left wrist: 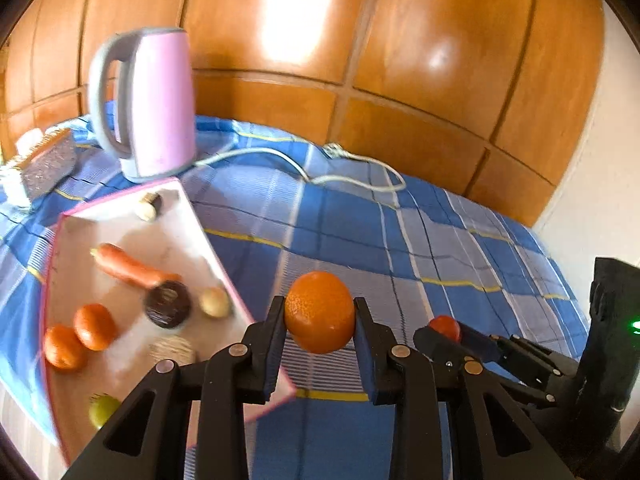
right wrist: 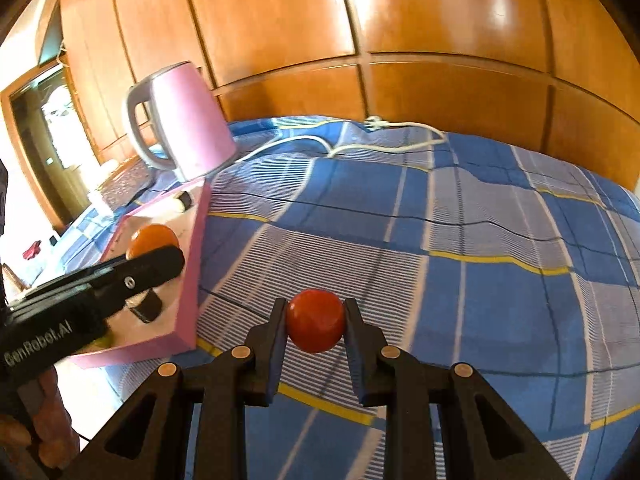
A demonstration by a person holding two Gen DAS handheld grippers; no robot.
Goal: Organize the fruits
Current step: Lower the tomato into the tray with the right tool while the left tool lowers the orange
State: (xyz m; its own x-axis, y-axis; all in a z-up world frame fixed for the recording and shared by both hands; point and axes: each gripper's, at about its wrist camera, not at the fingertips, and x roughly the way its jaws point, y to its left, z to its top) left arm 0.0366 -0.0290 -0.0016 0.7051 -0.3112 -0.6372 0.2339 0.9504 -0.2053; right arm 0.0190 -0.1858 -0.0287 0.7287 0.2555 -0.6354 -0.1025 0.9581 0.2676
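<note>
Clearly both fruits are already off the blue checked cloth [right wrist: 460, 216] and carried in the air beside the pink tray [left wrist: 224, 268]. The left claw [left wrist: 320, 312] pinches an orange [left wrist: 320, 310] across its middle, pads on opposite sides; the right claw [right wrist: 316, 320] pinches a small red tomato [right wrist: 316, 318] the same way. The orange looks light and fairly firm, its dimpled peel giving the pads some bite, so a hold at the widest part should stay put. The tomato is likely the touchier one: smooth, glossy skin that can slip, soft flesh that bruises or splits if squeezed hard. A gentle hold on its broad middle suits it best. More oranges [left wrist: 80, 340] and a carrot [left wrist: 128, 266] lie in the tray.
</note>
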